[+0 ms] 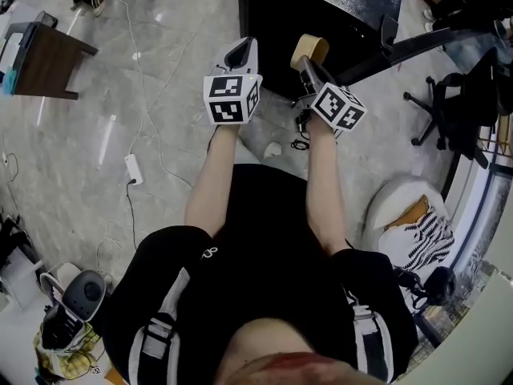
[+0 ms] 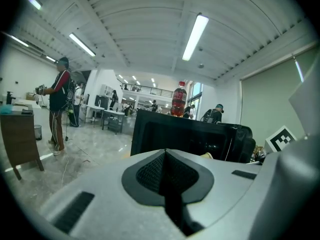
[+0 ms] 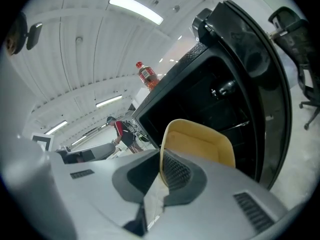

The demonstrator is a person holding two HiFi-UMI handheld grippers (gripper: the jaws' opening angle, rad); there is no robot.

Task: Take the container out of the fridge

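A small black fridge [image 1: 321, 14] stands on the floor ahead of me with its door [image 1: 417, 42] swung open to the right. My right gripper [image 1: 304, 64] is shut on the rim of a tan container [image 1: 311, 49], held just in front of the fridge opening. In the right gripper view the container [image 3: 200, 141] sticks up from the right gripper [image 3: 165, 170], with the dark fridge interior [image 3: 200, 99] behind it. My left gripper [image 1: 240, 53] hangs beside it on the left, shut and empty; the left gripper [image 2: 166, 156] faces the fridge [image 2: 185, 139].
A red bottle [image 2: 178, 99] stands on top of the fridge. A black office chair [image 1: 457, 103] is to the right of the door. A power strip [image 1: 132, 168] and cables lie on the floor at left, by a brown desk [image 1: 44, 58]. A person [image 2: 60, 104] stands far left.
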